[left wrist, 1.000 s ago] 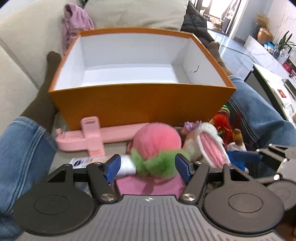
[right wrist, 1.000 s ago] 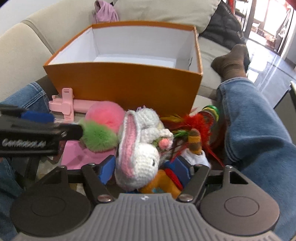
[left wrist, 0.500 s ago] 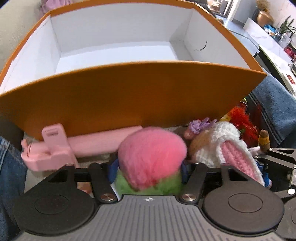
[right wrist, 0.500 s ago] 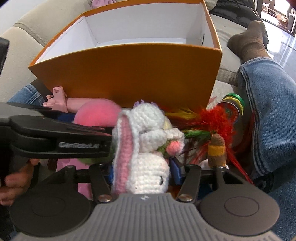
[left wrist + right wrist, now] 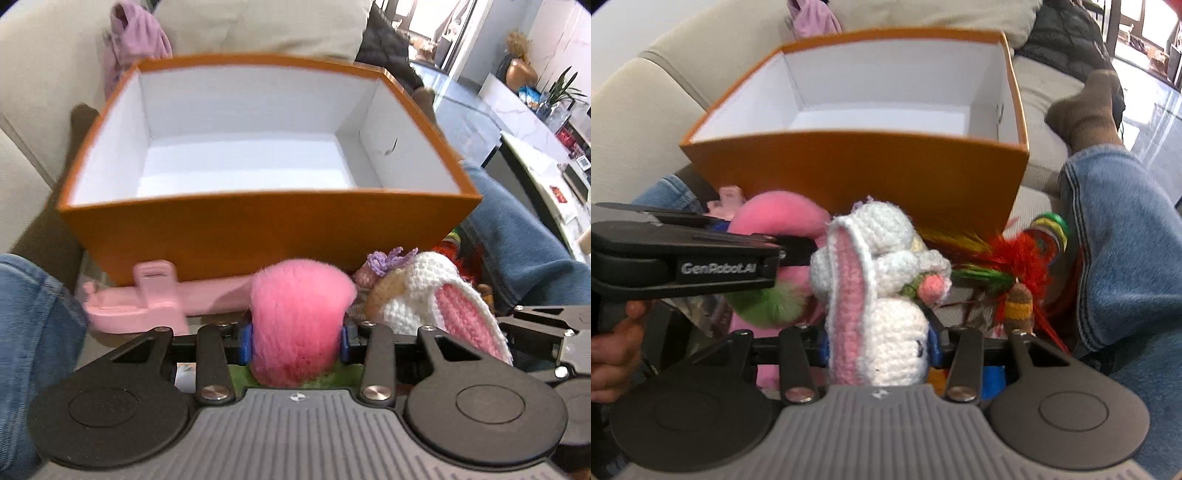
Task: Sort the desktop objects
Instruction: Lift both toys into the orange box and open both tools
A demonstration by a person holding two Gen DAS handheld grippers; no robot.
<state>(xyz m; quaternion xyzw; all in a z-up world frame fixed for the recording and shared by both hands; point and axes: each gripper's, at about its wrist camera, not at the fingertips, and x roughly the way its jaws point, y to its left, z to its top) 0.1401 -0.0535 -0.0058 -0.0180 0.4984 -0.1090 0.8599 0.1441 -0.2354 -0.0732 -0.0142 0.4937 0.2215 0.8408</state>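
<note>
Left gripper (image 5: 295, 338): my jaws are closing; now they squeeze the pink pompom (image 5: 299, 317).
Right gripper (image 5: 878, 345): closing too, squeezing the bunny (image 5: 879, 295).
Box (image 5: 258, 229): empty; I can drop both in.

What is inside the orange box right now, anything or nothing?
Nothing visible. The orange box shows bare white floor and walls in both wrist views; the pink pompom and crochet bunny are outside, in front of it.

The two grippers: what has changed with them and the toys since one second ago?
Both jaws have closed in and are closing now. The left gripper now squeezes the pink pompom; the right gripper now squeezes the crochet rabbit. A second ago both toys sat loose between wide jaws. The orange box has nothing inside, as before, and the pink holder lies in front of it as before.
</note>
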